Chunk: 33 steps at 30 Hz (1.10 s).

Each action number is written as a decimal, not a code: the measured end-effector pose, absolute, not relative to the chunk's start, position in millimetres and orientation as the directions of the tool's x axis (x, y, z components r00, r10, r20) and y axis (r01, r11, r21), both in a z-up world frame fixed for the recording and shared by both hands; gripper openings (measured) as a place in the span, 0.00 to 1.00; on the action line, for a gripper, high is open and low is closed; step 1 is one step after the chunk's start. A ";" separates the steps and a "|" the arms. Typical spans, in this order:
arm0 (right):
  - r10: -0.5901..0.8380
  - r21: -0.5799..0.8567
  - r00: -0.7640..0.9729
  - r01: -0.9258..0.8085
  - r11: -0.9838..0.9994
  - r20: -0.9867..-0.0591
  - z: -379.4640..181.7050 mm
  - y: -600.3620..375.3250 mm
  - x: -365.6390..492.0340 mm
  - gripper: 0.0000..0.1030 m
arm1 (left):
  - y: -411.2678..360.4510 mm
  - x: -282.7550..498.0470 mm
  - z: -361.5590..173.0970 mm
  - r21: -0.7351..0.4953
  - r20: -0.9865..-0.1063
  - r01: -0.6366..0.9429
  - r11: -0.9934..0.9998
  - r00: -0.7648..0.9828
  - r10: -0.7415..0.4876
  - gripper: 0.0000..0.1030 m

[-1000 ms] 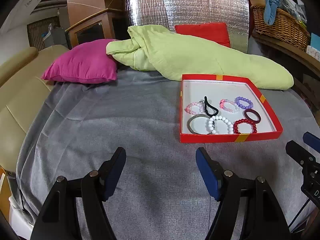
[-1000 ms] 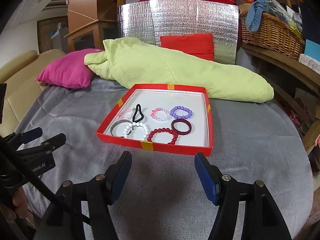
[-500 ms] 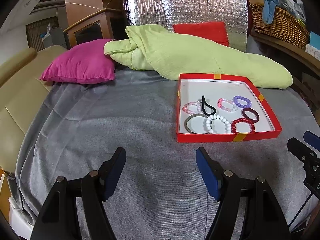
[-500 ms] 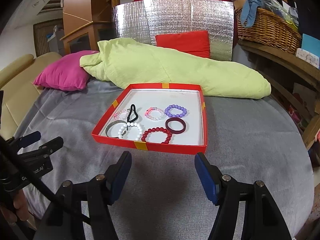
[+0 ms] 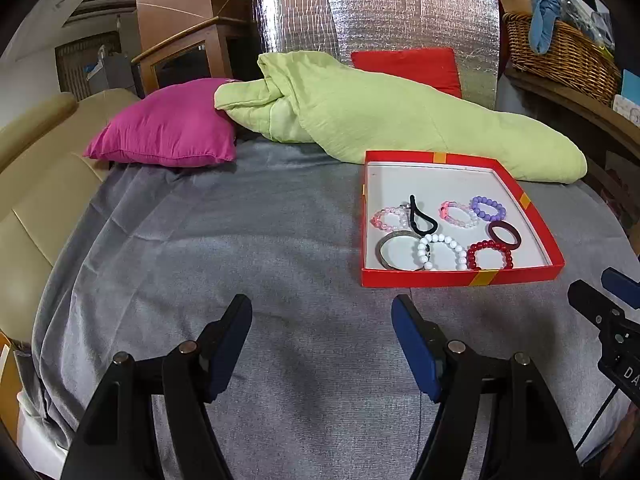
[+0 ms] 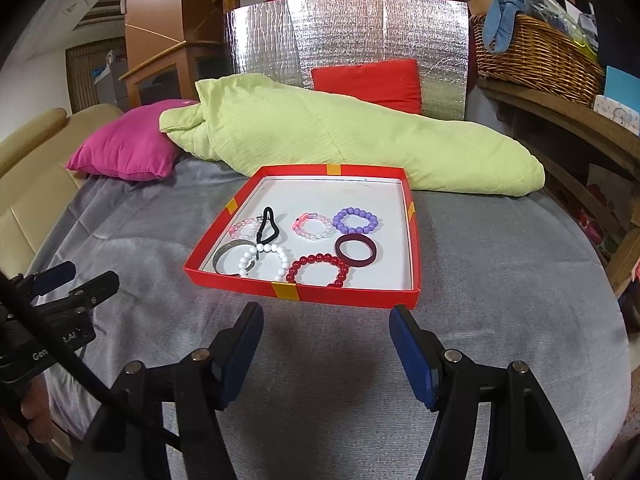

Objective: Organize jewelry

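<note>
Right now both grippers hang above the grey bedspread (image 6: 500, 248), short of the red box lid (image 6: 416, 240) that serves as a jewelry tray. The left gripper (image 5: 322, 344) has its blue pads spread wide with only fabric between them; the right gripper (image 6: 326, 346) is likewise parted and holds nothing. Inside the tray lie a purple bead bracelet (image 6: 355, 220), a dark maroon bangle (image 6: 355, 251), a red bead bracelet (image 6: 319, 270), a white bead bracelet (image 6: 264, 260), a silver bangle (image 6: 228, 258), a black hair tie (image 6: 267, 229) and two pale pink bead bracelets (image 6: 313, 226). The white bracelet overlaps the silver bangle, and the hair tie lies across one pink bracelet. Behind the tray rest a light green quilt (image 6: 340, 140), a magenta pillow (image 6: 128, 148) and a red cushion (image 6: 368, 82).
</note>
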State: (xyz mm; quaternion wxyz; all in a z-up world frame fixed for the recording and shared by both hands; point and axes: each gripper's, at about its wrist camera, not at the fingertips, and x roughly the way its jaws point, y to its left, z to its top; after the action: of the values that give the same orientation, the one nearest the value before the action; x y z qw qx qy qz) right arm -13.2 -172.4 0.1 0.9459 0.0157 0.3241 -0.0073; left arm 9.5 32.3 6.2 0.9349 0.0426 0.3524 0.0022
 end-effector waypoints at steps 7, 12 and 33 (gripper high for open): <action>-0.004 0.024 0.789 0.024 0.999 -0.614 -0.8 -168.6 -11.9 0.67 | 35.1 9.6 6.0 0.086 -0.660 0.021 0.996 0.750 0.041 0.71; -0.002 0.028 0.788 0.024 0.999 -0.616 -1.5 -168.3 -11.1 0.67 | 36.9 10.1 5.1 0.086 -0.662 0.018 0.996 0.748 0.044 0.71; 0.001 0.027 0.787 0.020 0.999 -0.617 -4.2 -165.1 -8.6 0.67 | 42.5 8.5 4.7 0.090 -0.664 0.020 0.996 0.746 0.045 0.71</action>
State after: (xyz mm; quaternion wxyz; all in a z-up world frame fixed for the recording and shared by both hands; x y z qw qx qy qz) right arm -8.6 -165.1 -4.2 0.9450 0.0158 0.3266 -0.0049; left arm 8.5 42.5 4.7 0.9333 0.0459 0.3562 0.0067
